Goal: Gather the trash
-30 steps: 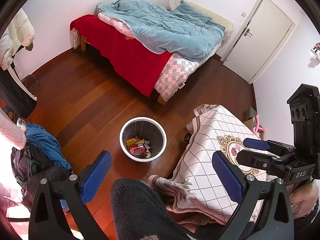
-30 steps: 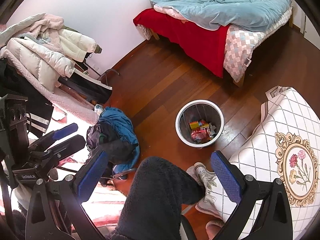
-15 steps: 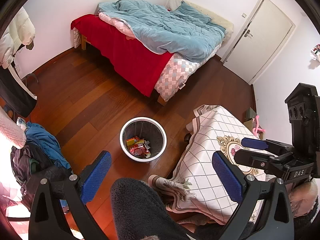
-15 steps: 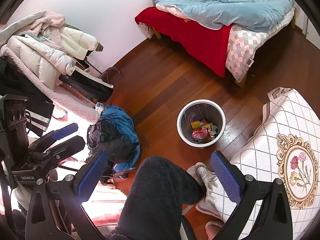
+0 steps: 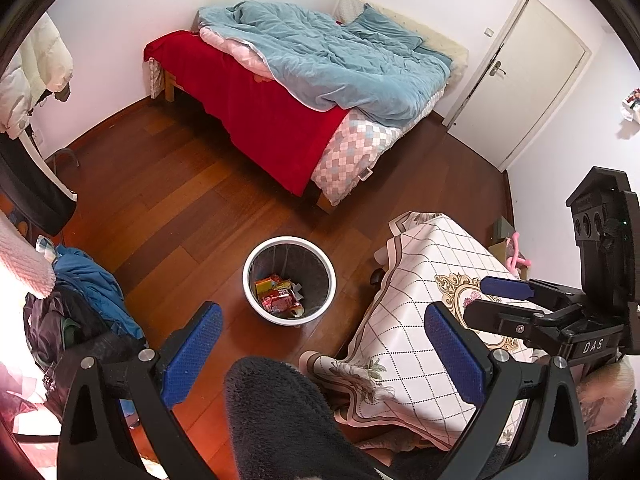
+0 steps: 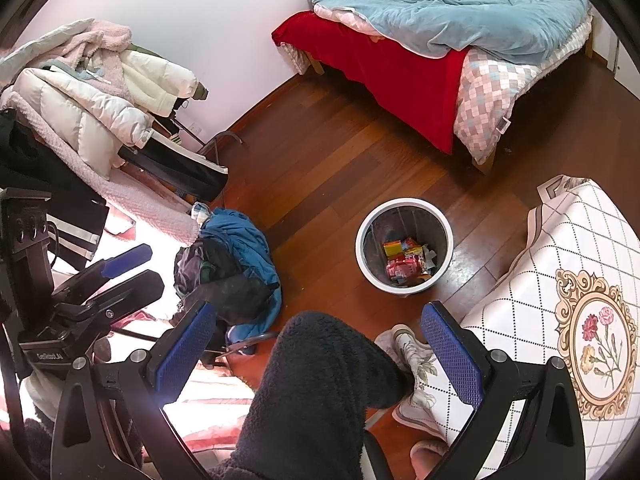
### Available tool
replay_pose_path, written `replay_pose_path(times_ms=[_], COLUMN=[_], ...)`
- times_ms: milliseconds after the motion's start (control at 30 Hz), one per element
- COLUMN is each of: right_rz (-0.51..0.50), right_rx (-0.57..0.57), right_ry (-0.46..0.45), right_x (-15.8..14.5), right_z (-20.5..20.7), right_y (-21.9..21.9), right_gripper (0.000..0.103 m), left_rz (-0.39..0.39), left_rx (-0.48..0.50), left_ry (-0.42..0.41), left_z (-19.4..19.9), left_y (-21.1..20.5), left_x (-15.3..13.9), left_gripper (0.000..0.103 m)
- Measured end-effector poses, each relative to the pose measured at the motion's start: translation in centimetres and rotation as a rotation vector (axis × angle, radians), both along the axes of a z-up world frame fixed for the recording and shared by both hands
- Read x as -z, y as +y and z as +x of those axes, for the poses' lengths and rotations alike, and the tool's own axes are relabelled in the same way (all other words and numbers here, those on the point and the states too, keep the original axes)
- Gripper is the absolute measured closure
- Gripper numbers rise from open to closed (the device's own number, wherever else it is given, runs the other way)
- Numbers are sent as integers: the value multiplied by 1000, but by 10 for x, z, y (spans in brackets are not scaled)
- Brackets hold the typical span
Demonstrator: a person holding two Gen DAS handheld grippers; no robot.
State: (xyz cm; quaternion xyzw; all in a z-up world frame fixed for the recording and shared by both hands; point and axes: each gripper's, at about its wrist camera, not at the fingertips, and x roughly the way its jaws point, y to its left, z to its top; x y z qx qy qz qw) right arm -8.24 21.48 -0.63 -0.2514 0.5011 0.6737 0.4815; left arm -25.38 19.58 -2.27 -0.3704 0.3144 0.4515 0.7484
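1. The left gripper (image 5: 324, 344) is held high above a wooden floor (image 5: 160, 216). Its jaws stand wide open with nothing between them.
2. The right gripper (image 6: 316, 344) is also raised and empty, its jaws spread wide apart.
3. Each gripper shows at the edge of the other's view, with its two blue-tipped fingers apart.
4. A white-rimmed waste bin (image 5: 289, 280) stands on the floor below both grippers, between a pile of clothes (image 6: 236, 268) and the cloth-covered bench (image 5: 420, 320).
5. The trash (image 6: 406, 262) lies at the bottom of the bin: red and yellow wrappers with some pale scraps.
6. The person's leg, in dark fleece trousers (image 6: 316, 396), fills the lower middle of both views; a pale shoe (image 6: 408, 352) rests on the floor just beside the bench cloth.
7. The bench cloth is white with a diamond grid and a gold-framed flower motif (image 6: 600, 344).
8. A bed (image 5: 320, 80) with a red cover and a rumpled blue quilt stands along the far wall.
9. A white door (image 5: 528, 80) is closed, to the right of the bed.
10. Pale puffy coats (image 6: 92, 92) hang heaped on a rack at the left.
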Motion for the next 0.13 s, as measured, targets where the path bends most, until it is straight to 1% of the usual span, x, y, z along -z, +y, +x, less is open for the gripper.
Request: replay_pose_path(times_ms=[133], right_rz=[1], right_rx=[1], right_ry=[-2], right_x=[0], right_z=[-1], right_y=[1], right_gripper=[0], left_rz=[5], left_rx=[-5], left_ry=[-8], left_z=[-2], left_y=[-1], left_x=[-2], left_gripper=[0])
